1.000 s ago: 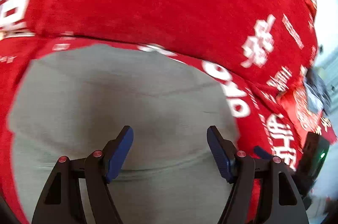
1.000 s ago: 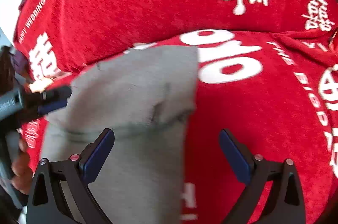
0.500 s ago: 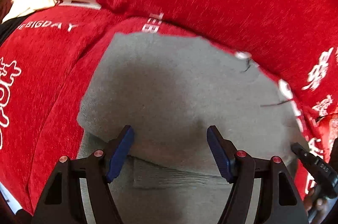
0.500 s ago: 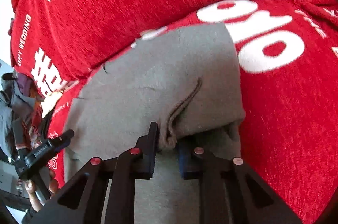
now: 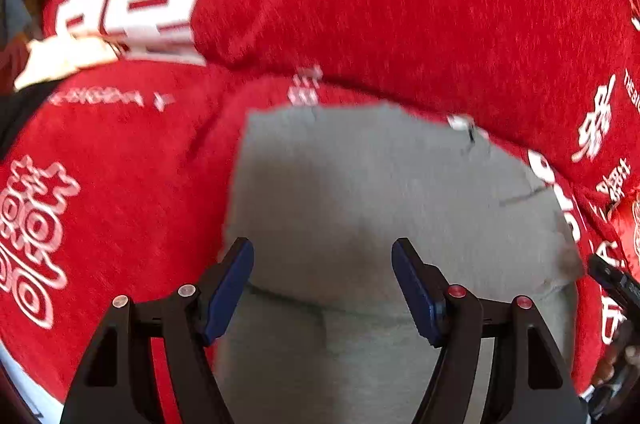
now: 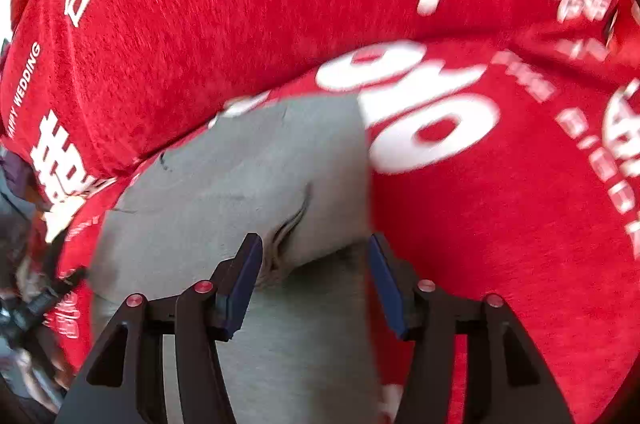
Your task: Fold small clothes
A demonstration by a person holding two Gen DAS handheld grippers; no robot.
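Grey garment [image 5: 384, 207] lies flat on red printed cover [image 5: 360, 3], one flap already folded over lower layer, fold edge near both claws. Left gripper [image 5: 322, 284] open, empty, above cloth. Right gripper [image 6: 316, 280] jaws opening, puckered fold edge between pads, not pinched. Judgement: first fold done; further folds and smoothing left.

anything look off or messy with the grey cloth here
The grey fabric garment on the red printed cover has a puckered ridge bunched up between the opening right gripper's blue pads, and loose dark threads at its far edge. Otherwise nothing stands out.
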